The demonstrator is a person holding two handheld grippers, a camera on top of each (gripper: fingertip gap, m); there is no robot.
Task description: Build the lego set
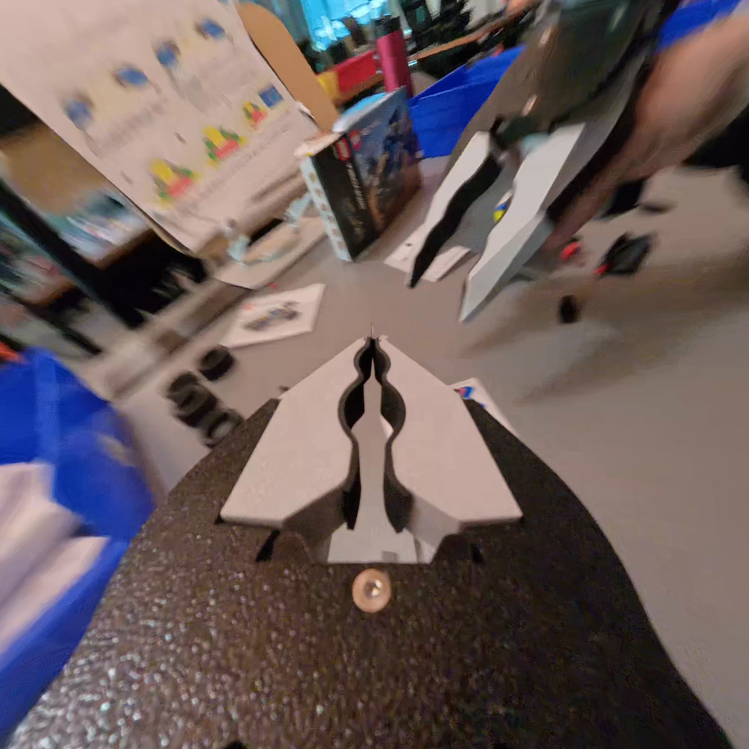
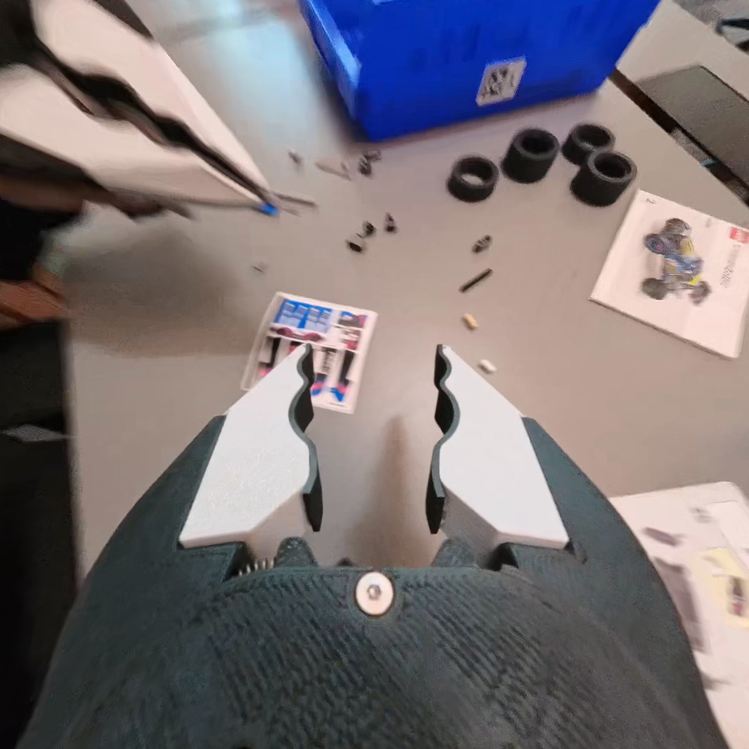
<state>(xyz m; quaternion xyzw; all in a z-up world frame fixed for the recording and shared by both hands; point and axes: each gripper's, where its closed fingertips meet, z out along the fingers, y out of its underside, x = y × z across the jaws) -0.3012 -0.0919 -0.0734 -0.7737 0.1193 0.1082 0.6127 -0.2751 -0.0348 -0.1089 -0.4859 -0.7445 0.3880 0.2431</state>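
Note:
My left gripper (image 1: 372, 341) is shut, held above the grey table (image 1: 527, 446). A tiny sliver sticks out past its tips. In the right wrist view it (image 2: 265, 202) comes in from the upper left with a small blue piece (image 2: 268, 209) pinched at its tips. My right gripper (image 2: 373, 352) is open and empty, its left finger over a sticker sheet (image 2: 336, 336) that lies flat on the table. It also shows in the left wrist view (image 1: 439, 298), open, at the upper right, held by a hand (image 1: 668, 121).
Several black tyres (image 2: 529, 156) and scattered small dark pieces (image 2: 364, 231) lie before a blue bin (image 2: 446, 60). Two pale pins (image 2: 470, 321) lie right of my right gripper. A booklet (image 2: 681, 275) lies at right, papers (image 2: 697, 567) at lower right. A dark box (image 1: 364, 178) and a large carton (image 1: 162, 101) stand behind. The left gripper's tips are roughly 8 cm from the right gripper's.

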